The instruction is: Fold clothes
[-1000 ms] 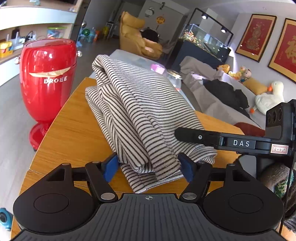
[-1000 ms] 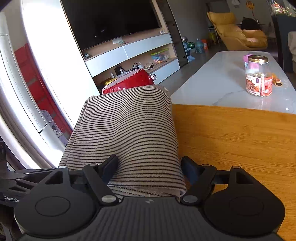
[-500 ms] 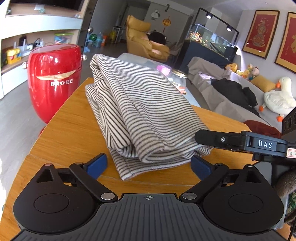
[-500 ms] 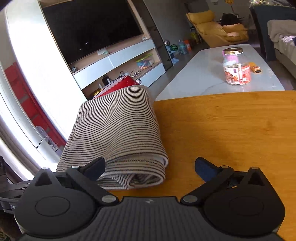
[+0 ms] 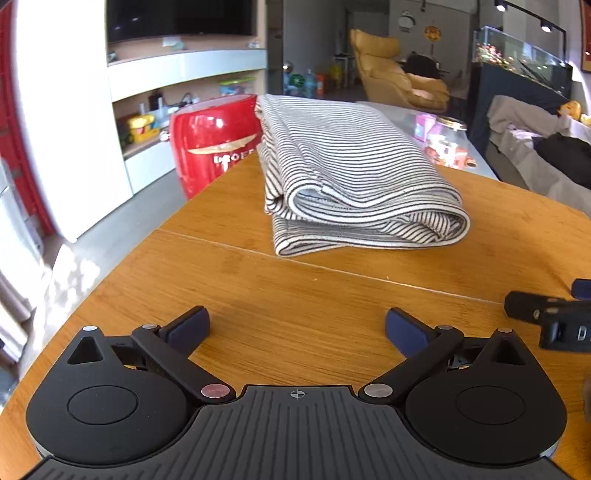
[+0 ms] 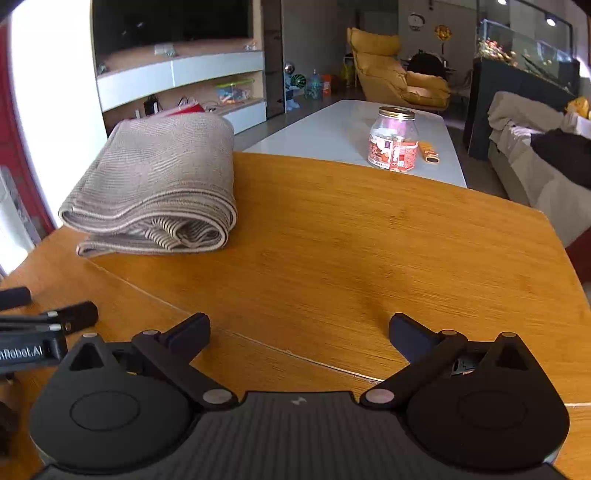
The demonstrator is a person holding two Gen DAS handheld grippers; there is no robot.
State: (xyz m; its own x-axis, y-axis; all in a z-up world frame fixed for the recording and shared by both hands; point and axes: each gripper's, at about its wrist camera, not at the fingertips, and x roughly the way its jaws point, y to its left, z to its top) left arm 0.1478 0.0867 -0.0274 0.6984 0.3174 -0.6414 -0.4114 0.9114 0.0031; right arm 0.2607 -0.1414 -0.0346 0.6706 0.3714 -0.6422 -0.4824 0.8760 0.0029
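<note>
landmark: white coffee table point(image 6: 343, 136), beyond the wooden table point(image 6: 369, 236)
left of it: wall unit point(image 6: 177, 74) with dark TV screen point(image 6: 170, 22) and cluttered shelves
behind it: yellow armchair point(image 6: 391, 77), wall clock point(image 6: 416, 17)
right of it: grey-covered sofa point(image 6: 528, 155), fish tank point(image 6: 524, 48) on dark cabinet
floor: grey, sunlit patches at far left point(image 5: 70, 273)

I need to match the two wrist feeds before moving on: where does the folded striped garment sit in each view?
Left wrist: the folded striped garment lies centre, slightly right, on the wooden table, ahead of the open left gripper.
Right wrist: the garment lies upper left, well left of the open right gripper.
Shared landmark: the glass jar on the white table beyond, seen right of the garment in both views.
</note>
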